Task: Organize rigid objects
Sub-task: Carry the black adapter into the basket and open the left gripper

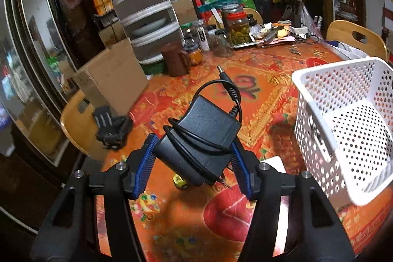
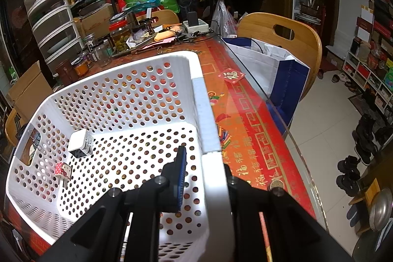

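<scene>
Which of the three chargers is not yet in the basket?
The black charger, gripped in the left claw above the table; the white one and the patterned one lie inside the basket.

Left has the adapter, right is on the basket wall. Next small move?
Probably carry the adapter rightward over the basket rim. The left gripper grips it above the table, the basket stands to its right, and the right gripper pinches the wall, steadying it.

cluttered home dining room, table (image 1: pixel 270 95), chairs (image 2: pixel 282 33)

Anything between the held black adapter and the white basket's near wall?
Left wrist view: only bare red tablecloth between the black adapter in the left gripper and the white basket.
</scene>
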Action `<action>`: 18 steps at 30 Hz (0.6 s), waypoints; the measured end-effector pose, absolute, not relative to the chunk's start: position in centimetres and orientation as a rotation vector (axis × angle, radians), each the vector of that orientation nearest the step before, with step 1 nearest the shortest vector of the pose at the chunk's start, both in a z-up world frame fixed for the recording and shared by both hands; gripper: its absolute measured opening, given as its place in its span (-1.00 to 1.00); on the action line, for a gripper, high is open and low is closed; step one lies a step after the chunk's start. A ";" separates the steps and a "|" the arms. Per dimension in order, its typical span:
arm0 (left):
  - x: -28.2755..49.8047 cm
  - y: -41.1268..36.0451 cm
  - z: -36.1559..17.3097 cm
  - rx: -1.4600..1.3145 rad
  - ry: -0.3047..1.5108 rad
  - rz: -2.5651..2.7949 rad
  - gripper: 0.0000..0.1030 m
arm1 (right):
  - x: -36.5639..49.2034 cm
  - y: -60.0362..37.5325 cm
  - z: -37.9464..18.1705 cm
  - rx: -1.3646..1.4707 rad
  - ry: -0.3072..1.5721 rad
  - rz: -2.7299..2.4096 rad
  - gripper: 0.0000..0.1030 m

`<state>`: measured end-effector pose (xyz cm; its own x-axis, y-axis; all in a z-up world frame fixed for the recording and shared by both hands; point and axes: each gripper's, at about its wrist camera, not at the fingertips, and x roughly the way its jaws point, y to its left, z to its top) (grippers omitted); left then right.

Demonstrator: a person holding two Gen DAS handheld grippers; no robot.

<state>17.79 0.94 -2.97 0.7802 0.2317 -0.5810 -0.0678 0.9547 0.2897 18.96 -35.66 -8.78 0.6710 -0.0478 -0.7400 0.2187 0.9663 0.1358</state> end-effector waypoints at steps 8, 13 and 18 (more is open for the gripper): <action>17.6 -7.1 0.5 0.366 0.625 0.002 0.08 | 19.0 -35.6 -8.8 0.221 0.826 -0.152 -0.72; 18.1 -12.8 -0.8 0.446 0.652 -0.109 0.08 | 19.0 -35.6 -8.8 0.222 0.826 -0.152 -0.72; 20.2 -17.2 -3.5 0.548 0.772 -0.178 0.08 | 19.0 -35.6 -8.8 0.222 0.827 -0.150 -0.72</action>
